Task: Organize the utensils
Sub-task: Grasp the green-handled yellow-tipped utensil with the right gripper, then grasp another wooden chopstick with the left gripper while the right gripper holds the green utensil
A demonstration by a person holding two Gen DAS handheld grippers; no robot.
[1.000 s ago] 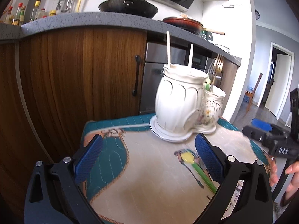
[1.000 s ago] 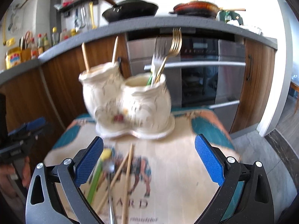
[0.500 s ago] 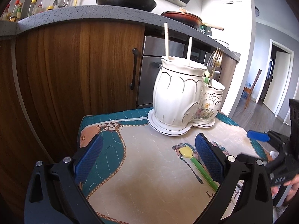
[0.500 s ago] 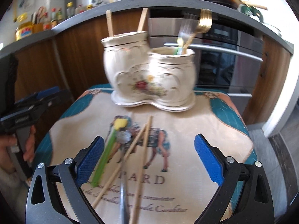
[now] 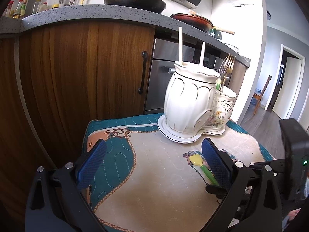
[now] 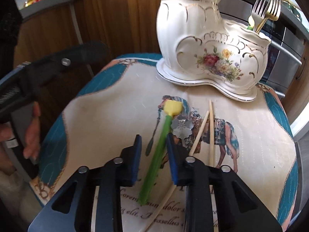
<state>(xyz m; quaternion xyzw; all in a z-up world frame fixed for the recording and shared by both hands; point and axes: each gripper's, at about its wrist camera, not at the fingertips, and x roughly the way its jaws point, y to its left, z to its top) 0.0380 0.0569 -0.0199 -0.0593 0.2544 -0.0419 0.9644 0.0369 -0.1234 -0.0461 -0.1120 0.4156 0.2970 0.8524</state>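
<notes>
Right gripper (image 6: pixel 153 154) straddles green spoon (image 6: pixel 154 158), jaws just been closing, pads not yet pinching, prob. to lift it into holder (image 6: pixel 210 44); left gripper (image 5: pixel 152 164) spread wide, idle.

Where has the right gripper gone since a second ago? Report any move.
Yes. The right gripper came down and nearer the white holder, its jaws just closing around the green spoon.

green-handled spatula (image 6: pixel 160 145) flat on mat

White holder (image 6: pixel 210 44) w/ gold trim, florals — green/yellow spatula (image 6: pixel 164 133), teal-cream cloth (image 6: pixel 108 104).
</notes>
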